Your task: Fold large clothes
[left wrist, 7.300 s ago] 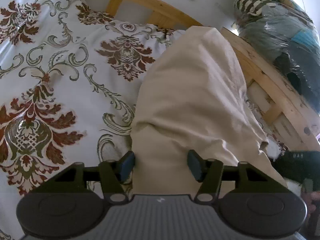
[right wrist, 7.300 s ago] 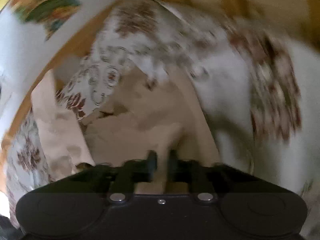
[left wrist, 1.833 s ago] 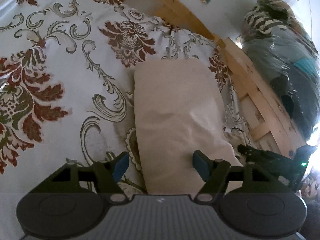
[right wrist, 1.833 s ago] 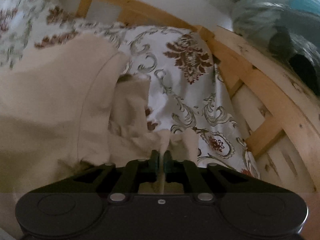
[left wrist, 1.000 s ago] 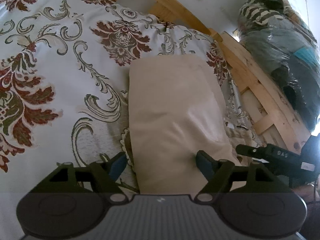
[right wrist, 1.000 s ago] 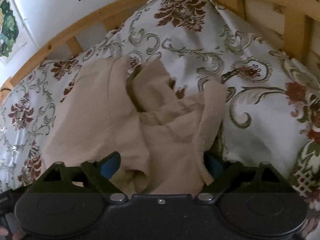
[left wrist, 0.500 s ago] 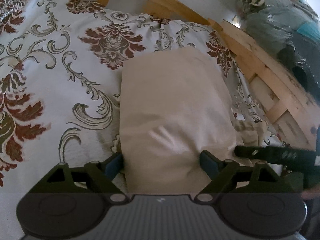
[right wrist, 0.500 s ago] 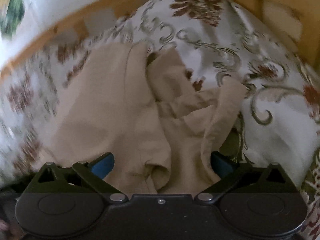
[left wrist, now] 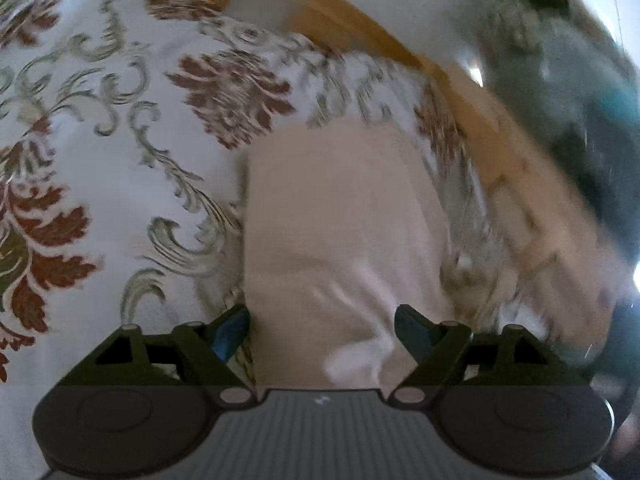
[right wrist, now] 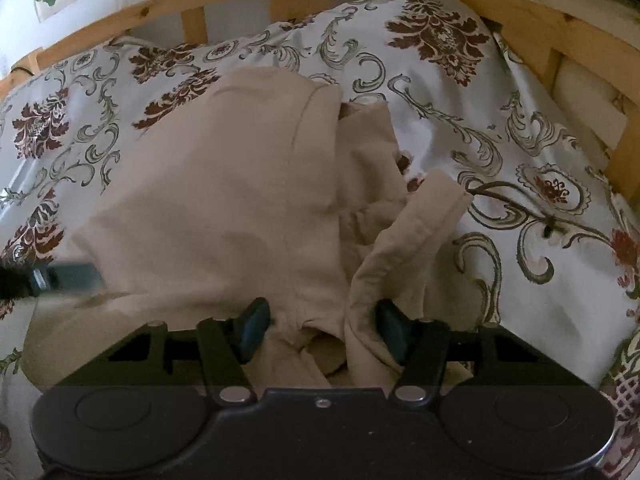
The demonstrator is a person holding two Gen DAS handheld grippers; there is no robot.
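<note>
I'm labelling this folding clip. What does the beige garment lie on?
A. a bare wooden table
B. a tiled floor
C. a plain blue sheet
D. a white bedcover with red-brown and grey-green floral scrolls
D: the beige garment rests on the white floral-scroll bedcover, inside a wooden bed frame.

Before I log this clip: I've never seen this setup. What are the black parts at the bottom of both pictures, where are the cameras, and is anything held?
There is no robot here. A person holds one two-finger gripper in each hand, and a fisheye camera on each looks forward along its fingers, so the black parts are the grippers themselves.

The left wrist view shows the left gripper over the neatly folded part of a beige garment, its jaws closing slightly but not yet pinching the cloth.

The right wrist view shows the right gripper over the same garment's crumpled end. Its jaws are closing around bunched fabric, with no firm grip yet.

Everything lies on a floral bedspread inside a wooden bed frame.
</note>
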